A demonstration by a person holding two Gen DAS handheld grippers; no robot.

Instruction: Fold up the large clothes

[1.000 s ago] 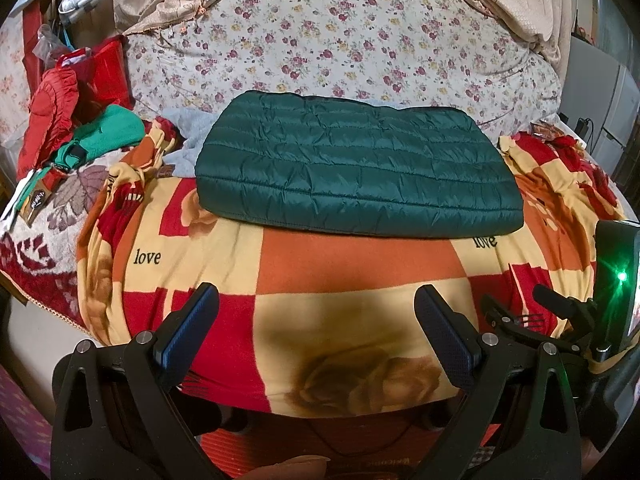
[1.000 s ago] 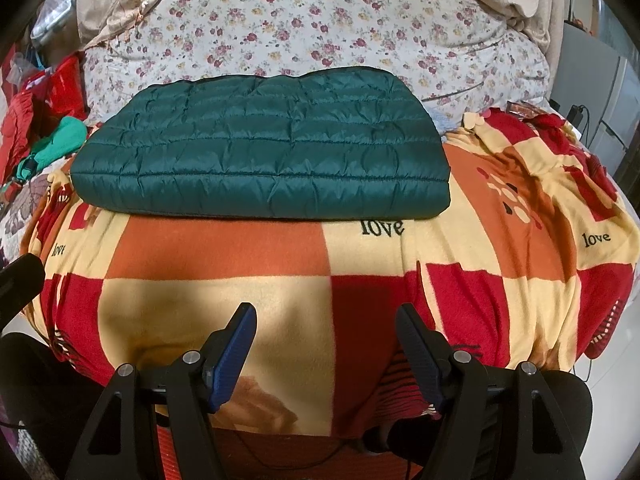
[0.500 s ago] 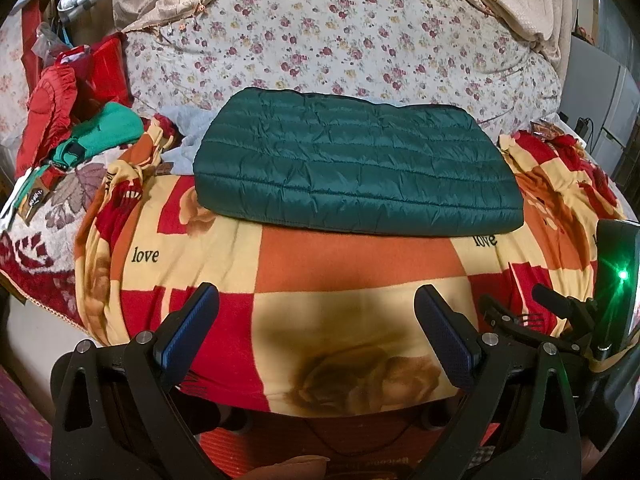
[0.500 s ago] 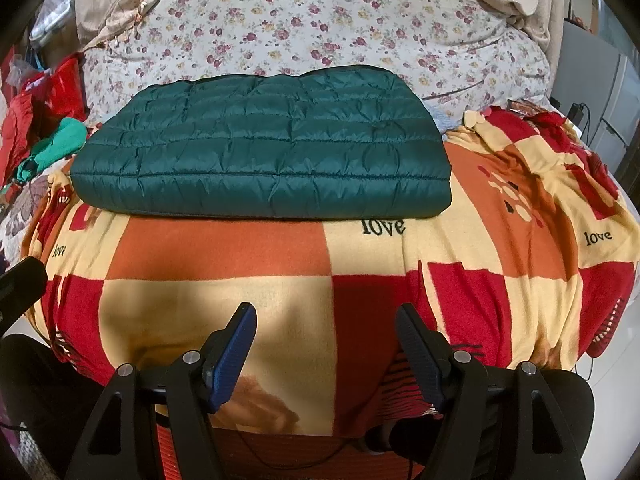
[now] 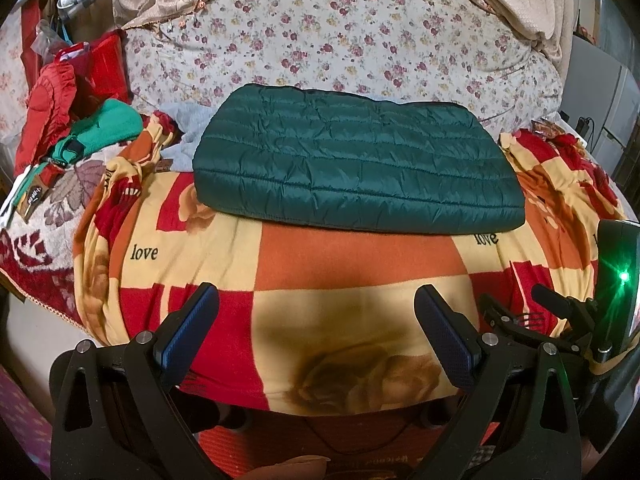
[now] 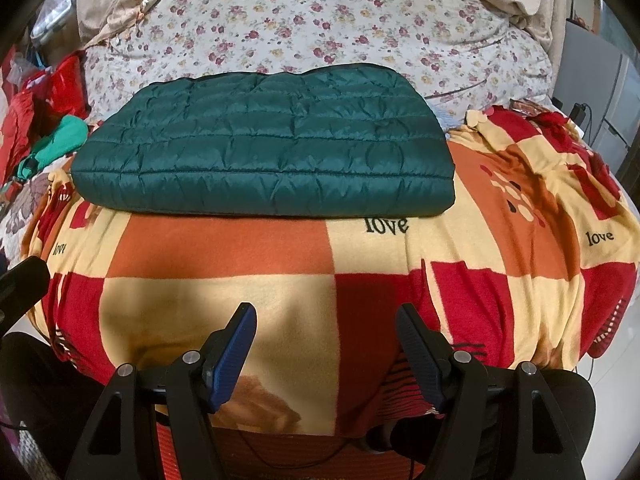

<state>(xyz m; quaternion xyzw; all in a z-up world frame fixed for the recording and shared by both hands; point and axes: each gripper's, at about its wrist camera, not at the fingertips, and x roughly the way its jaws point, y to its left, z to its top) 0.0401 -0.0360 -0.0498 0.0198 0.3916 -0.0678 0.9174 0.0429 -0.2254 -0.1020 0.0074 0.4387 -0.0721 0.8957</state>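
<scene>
Jacket (image 5: 352,168) lies folded on blanket (image 5: 360,264), well beyond both grippers. Left hand-held gripper (image 5: 316,332) & right hand-held gripper (image 6: 326,344) released, empty. Prob. light, puffy, slick; grip near-edge corners.

Bed under checked "love" blanket (image 6: 224,248), floral sheet (image 5: 340,40) behind, pale cabinet (image 5: 618,120) right.

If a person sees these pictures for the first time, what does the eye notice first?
First, the dark green quilted jacket, folded into a neat rectangle at the middle of the bed. Under it lies the checkered blanket in red, orange and cream, printed with "love".
</scene>
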